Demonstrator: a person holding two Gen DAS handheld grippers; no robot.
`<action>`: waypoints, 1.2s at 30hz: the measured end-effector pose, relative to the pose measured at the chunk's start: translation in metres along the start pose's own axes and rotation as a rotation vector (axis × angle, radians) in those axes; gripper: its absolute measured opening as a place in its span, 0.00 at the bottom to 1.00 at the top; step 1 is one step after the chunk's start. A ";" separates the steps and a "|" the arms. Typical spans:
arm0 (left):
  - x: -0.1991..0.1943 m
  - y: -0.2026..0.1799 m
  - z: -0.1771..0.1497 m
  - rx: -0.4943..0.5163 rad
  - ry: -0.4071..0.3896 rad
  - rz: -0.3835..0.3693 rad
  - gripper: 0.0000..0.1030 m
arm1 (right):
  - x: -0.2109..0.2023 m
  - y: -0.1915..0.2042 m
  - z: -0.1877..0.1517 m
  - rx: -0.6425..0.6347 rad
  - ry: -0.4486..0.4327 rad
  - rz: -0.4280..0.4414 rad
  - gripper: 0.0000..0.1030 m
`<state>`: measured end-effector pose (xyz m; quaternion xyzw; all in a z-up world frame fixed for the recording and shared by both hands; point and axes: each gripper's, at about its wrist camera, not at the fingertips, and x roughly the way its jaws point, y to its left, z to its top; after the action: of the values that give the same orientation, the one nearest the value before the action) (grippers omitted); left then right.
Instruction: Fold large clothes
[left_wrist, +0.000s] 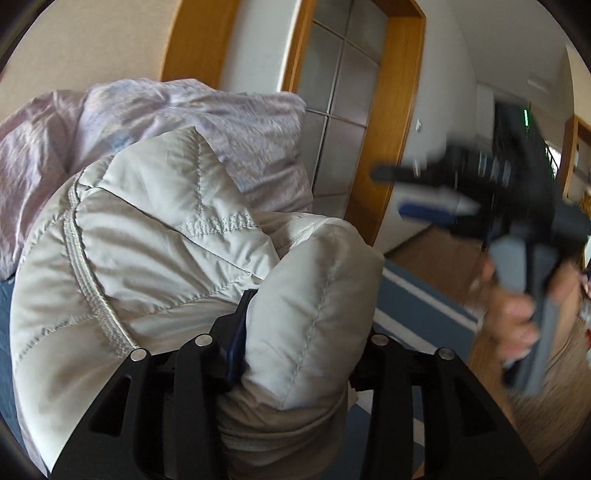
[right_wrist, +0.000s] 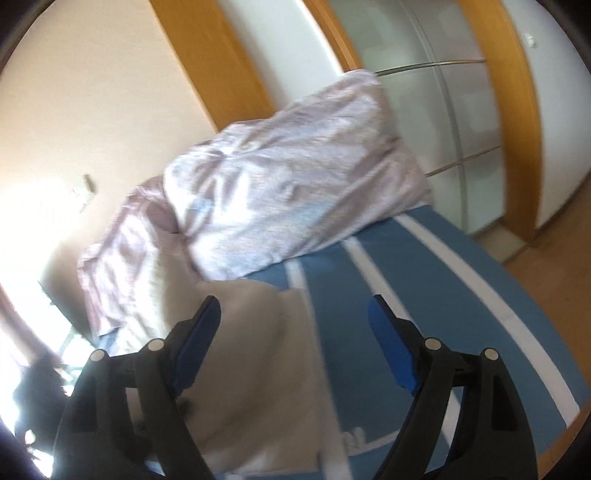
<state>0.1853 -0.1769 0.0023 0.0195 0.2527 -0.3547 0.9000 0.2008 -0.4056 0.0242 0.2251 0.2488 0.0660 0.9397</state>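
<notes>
A pale grey quilted jacket (left_wrist: 155, 243) fills the left wrist view, bunched up and lifted. My left gripper (left_wrist: 291, 332) is shut on a thick fold of it; the blue pad of one finger shows against the fabric. The jacket also shows in the right wrist view (right_wrist: 258, 362) as a blurred beige mass lying on the blue bed. My right gripper (right_wrist: 293, 321) is open and empty, its blue pads spread wide above the jacket's edge. In the left wrist view it (left_wrist: 413, 192) is held in the air to the right, blurred, with a hand on its grip.
A crumpled lilac duvet (right_wrist: 280, 177) lies at the bed's head, also in the left wrist view (left_wrist: 207, 118). The blue sheet with white stripes (right_wrist: 443, 280) covers the bed. A wardrobe with frosted glass and a wooden frame (left_wrist: 343, 92) stands behind, with wooden floor (right_wrist: 554, 288) beside it.
</notes>
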 end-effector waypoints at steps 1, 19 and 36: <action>0.004 -0.004 -0.003 0.017 0.006 0.008 0.42 | 0.002 0.005 0.005 -0.003 0.019 0.032 0.80; 0.052 -0.057 -0.046 0.365 0.068 0.116 0.52 | 0.109 0.043 0.020 -0.109 0.421 0.144 0.79; 0.062 -0.066 -0.054 0.488 0.082 0.157 0.52 | 0.154 0.027 -0.015 -0.114 0.510 0.097 0.23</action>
<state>0.1576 -0.2534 -0.0640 0.2700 0.1933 -0.3333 0.8824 0.3268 -0.3390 -0.0429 0.1594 0.4625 0.1795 0.8535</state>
